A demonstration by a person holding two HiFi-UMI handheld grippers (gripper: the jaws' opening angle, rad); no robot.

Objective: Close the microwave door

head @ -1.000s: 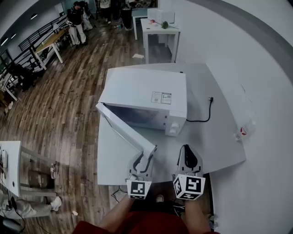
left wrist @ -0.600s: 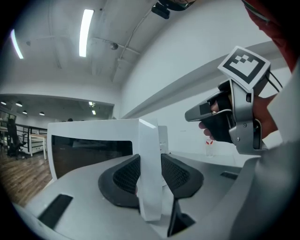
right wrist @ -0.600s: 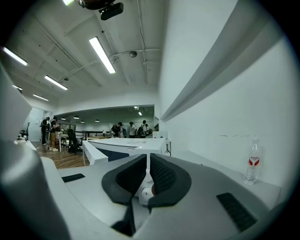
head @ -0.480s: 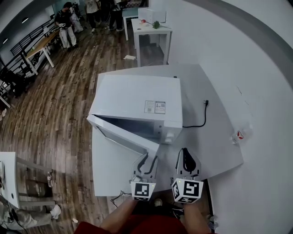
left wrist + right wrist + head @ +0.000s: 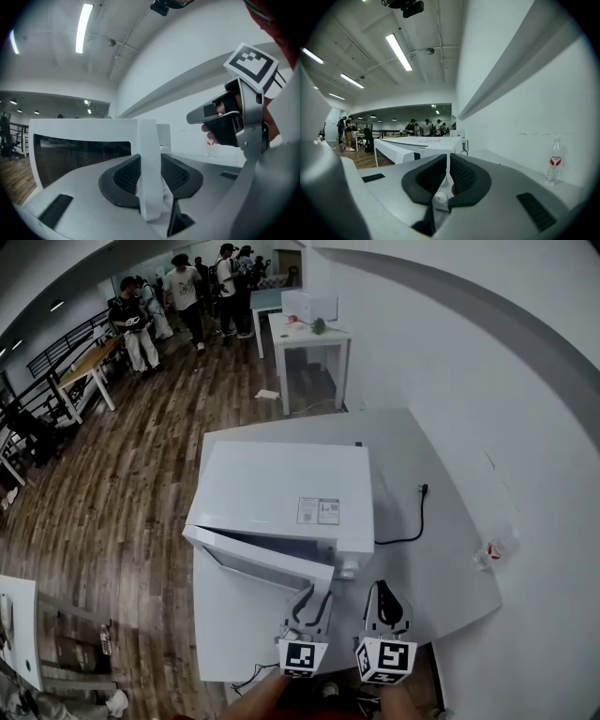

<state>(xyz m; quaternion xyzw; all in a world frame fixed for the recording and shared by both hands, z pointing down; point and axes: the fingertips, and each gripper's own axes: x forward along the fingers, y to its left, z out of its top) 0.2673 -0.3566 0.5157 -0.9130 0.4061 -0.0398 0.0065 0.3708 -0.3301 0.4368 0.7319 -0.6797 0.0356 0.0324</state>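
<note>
Finding the microwave door [image 5: 258, 562] hanging ajar at a shallow angle, hinged at the left of the white microwave [image 5: 281, 488] and leaving only a narrow wedge of dark cavity showing toward its free end. Recording the left gripper [image 5: 316, 594] clamping that free edge — pads sitting against both faces of the door, jaws having just been closing on it, gripper pointing about level. Noting the right gripper [image 5: 381, 589] hovering just beside it, in front of the control knob [image 5: 349, 568], jaws drawn together, holding nothing and touching nothing in any view. Placing the microwave on a grey table [image 5: 450, 568] beside the white wall, with a black power cable [image 5: 412, 521] trailing off to its right and a small bottle [image 5: 494, 549] standing well apart near the wall. Judging the swing as mostly done — remaining: pressing the free edge home flush against the front, releasing in time to avoid pinching the pads, confirming the latch catching. Flagging people [image 5: 141, 320] standing far off across the wooden floor [image 5: 122, 474], not bearing on the work.
</note>
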